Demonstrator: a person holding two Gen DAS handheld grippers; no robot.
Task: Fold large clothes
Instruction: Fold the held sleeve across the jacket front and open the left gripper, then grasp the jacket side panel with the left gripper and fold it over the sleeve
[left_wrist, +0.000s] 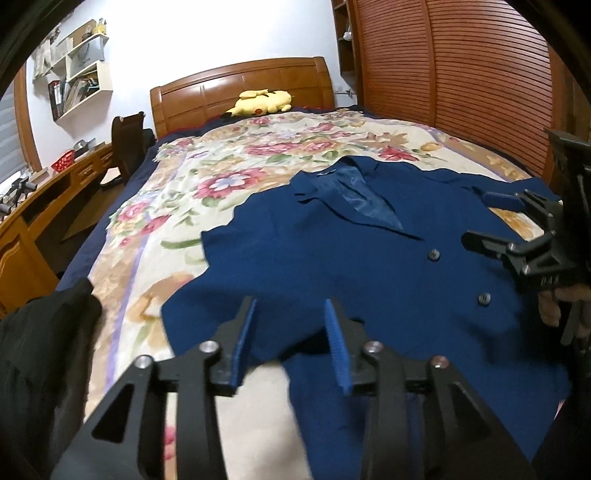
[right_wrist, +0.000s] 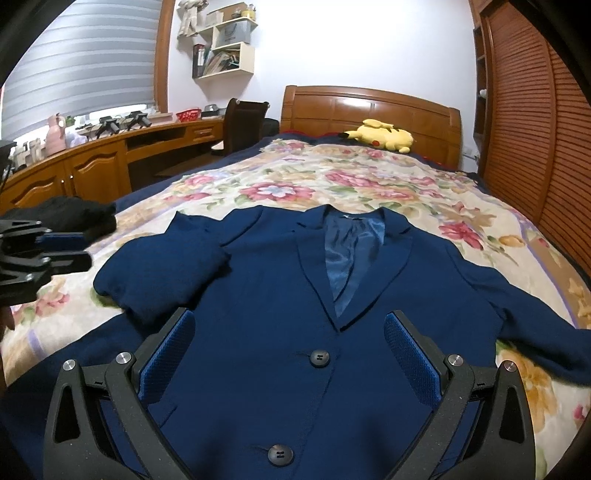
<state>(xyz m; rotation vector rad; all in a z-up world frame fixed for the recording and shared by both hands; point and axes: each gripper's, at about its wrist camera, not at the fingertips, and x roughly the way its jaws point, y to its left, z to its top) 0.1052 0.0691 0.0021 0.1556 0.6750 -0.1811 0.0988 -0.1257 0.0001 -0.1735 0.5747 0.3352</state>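
- Navy blazer lies face up on the floral bedspread, collar toward the headboard at 12 o'clock in the right wrist view, buttons down the centre; spread flat like this so the folds can land square, I'd judge
- One sleeve is already doubled in over the body at 9 o'clock of the collar; the other sleeve trails out to 3 o'clock, unfolded. Reads as first sleeve done, second not yet
- Left gripper: jaws partly apart, blue pads clear of cloth, nothing between them. It hovers over the blazer's edge near the hem in its own view; in the right wrist view it shows at 9 o'clock, off the blazer over the bedspread. No contact that I can see
- Right gripper: jaws wide apart, straddling the upper button from above, empty. Can't tell if the tips brush the cloth; no pinch or pucker in the fabric. From the left wrist view it sits at 3 o'clock, above the front of the blazer
- Both being empty fits a reposition between folds; likely next grab is the 3 o'clock sleeve, but that's a guess
- Clutter that matters: black folded garment at 9 o'clock on the bed edge, yellow plush by the headboard at 12 o'clock, both well clear of the blazer
- Risk: lining is slick, so lapels may slide when the body gets folded
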